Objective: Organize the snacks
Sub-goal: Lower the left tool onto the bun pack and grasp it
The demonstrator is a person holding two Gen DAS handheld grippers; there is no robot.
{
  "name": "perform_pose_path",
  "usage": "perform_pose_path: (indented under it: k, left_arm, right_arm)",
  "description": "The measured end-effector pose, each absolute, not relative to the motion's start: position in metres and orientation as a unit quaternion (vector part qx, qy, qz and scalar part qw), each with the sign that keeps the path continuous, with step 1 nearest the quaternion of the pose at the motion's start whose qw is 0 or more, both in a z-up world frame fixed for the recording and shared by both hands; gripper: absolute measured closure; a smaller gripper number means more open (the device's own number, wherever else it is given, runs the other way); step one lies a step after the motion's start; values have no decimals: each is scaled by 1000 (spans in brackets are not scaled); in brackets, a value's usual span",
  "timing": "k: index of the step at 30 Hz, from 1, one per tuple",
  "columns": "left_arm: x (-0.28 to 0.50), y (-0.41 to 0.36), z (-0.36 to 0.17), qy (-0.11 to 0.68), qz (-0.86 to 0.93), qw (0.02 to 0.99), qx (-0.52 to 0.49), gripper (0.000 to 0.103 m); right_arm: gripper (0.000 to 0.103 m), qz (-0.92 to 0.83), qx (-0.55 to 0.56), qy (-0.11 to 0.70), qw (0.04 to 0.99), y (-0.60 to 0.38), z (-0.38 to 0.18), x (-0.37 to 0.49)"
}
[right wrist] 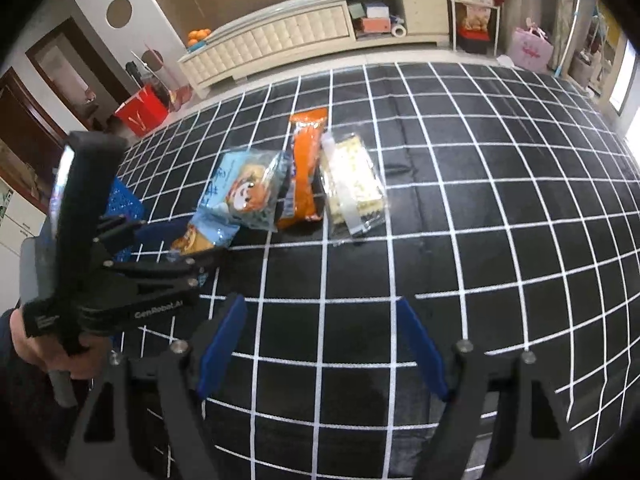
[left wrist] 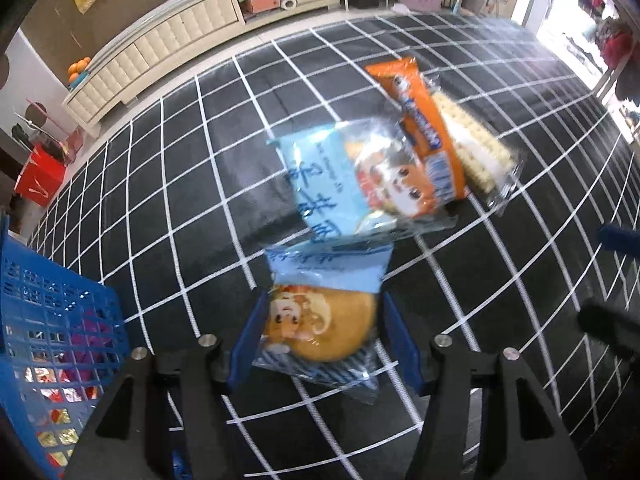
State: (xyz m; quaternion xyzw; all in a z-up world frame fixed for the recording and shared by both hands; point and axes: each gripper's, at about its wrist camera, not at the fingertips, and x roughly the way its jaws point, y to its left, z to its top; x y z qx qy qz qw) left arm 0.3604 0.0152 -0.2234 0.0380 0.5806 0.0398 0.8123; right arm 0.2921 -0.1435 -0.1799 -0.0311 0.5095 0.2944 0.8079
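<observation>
Left tool (left wrist: 324,340) straddled the near bun pack (left wrist: 320,320) mid-table (left wrist: 520,300), pads seemingly touching but grip unconfirmed; right tool (right wrist: 320,344) stood apart, empty; pack looked light, soft, slippery-filmed, so best squeezed gently across the bun.

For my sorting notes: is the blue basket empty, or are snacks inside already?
Not empty. Through the blue basket's mesh wall, shiny red and gold wrappers show inside.
</observation>
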Motion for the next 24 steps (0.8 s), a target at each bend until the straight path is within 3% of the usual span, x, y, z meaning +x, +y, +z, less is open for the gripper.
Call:
perform_pose_path:
  k: [5, 11, 12, 14, 24]
  left_arm:
    - [369, 15, -234, 592, 42, 803, 45, 40]
    - [376, 5, -240, 591, 44, 805, 38, 40]
    - [374, 2, -240, 590, 42, 805, 39, 41]
    - [363, 0, -238, 586, 38, 809, 40, 52]
    - [322, -19, -212, 561, 48, 826, 17, 60]
  right_arm:
    - [21, 301, -36, 512, 804, -140, -181, 290]
    - [21, 292, -33, 517, 804, -141, -184, 293]
    - [21, 291, -33, 520, 802, -140, -185, 293]
    - [21, 293, -37, 526, 797, -137, -188, 292]
    - [21, 299, -36, 533, 791, -121, -186, 288]
